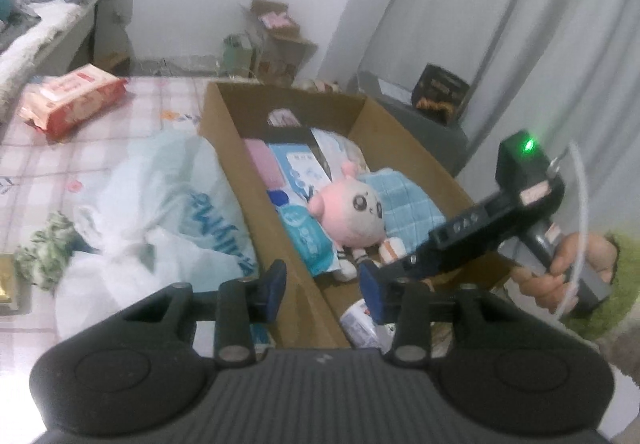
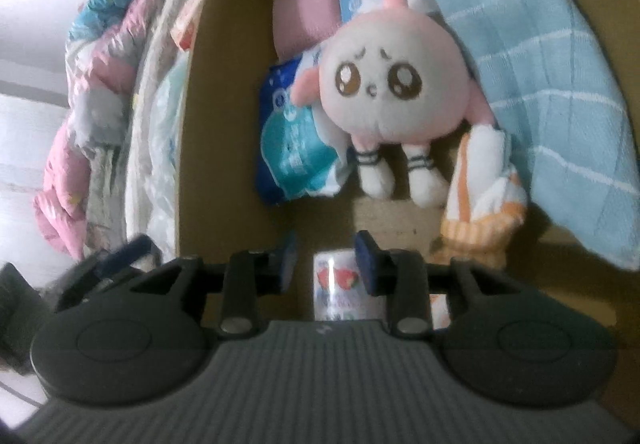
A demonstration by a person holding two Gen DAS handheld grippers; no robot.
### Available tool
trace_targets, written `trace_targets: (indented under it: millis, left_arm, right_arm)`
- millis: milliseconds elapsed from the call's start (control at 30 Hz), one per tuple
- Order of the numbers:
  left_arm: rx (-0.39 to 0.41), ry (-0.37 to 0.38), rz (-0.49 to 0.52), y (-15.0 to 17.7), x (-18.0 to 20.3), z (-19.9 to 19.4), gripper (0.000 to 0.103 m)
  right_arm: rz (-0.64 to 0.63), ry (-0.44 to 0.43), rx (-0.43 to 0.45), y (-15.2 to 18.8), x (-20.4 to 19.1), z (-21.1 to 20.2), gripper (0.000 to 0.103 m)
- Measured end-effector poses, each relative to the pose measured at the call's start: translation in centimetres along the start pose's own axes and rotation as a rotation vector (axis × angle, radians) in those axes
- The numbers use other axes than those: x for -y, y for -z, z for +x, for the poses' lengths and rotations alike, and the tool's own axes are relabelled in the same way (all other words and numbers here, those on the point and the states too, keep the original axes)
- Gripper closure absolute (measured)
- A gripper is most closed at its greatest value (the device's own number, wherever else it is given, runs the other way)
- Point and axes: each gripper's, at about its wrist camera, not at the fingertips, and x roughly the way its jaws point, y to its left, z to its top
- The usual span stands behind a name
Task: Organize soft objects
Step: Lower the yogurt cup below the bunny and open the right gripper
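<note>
Plush toy (image 2: 386, 92) face-up, feet toward right gripper (image 2: 328, 258)

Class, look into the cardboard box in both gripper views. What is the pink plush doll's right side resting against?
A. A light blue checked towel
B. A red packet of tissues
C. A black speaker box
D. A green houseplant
A: in the right wrist view the pink plush doll lies in the cardboard box with the light blue checked towel bunched against its right side.
</note>
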Motion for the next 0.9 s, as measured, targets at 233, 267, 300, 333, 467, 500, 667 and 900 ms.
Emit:
trace_targets:
  millis: [233,267,300,333,467,500,667,900]
  left_arm:
    - [0.061,-0.051,0.001,0.6,-1.1,-2.3,0.052]
    - [0.060,-0.054,-0.006,0.8,-1.4,-2.4,0.052]
    - [0.058,-0.056,-0.014,0.9,-1.7,-2.5,0.052]
    - [0.055,-0.058,-0.021,1.1,-2.0,-2.5,0.052]
    - [0.051,-0.072,-0.063,1.9,-3.3,-2.7,0.052]
    - [0.053,-0.073,-0.073,2.1,-3.6,-2.8,0.052]
    - [0.060,-0.089,-0.112,3.0,-5.2,-3.6,0.052]
    - [0.066,-0.109,-0.147,3.9,-7.0,-4.5,0.052]
  right_arm:
    - [-0.031,0.057,-0.076,0.0,-1.0,2.1,0.059]
    - [-0.037,0.066,-0.090,0.0,-1.1,2.5,0.058]
    - [-0.046,0.082,-0.103,0.0,-1.3,2.9,0.057]
    - [-0.058,0.099,-0.108,0.0,-1.4,3.3,0.057]
    - [-0.106,0.154,-0.116,0.2,-2.3,4.0,0.060]
    - [-0.111,0.159,-0.114,0.2,-2.6,4.1,0.060]
    - [-0.056,0.158,-0.072,0.1,-2.8,4.4,0.061]
    - [0.084,0.100,0.019,-0.4,-2.8,5.6,0.061]
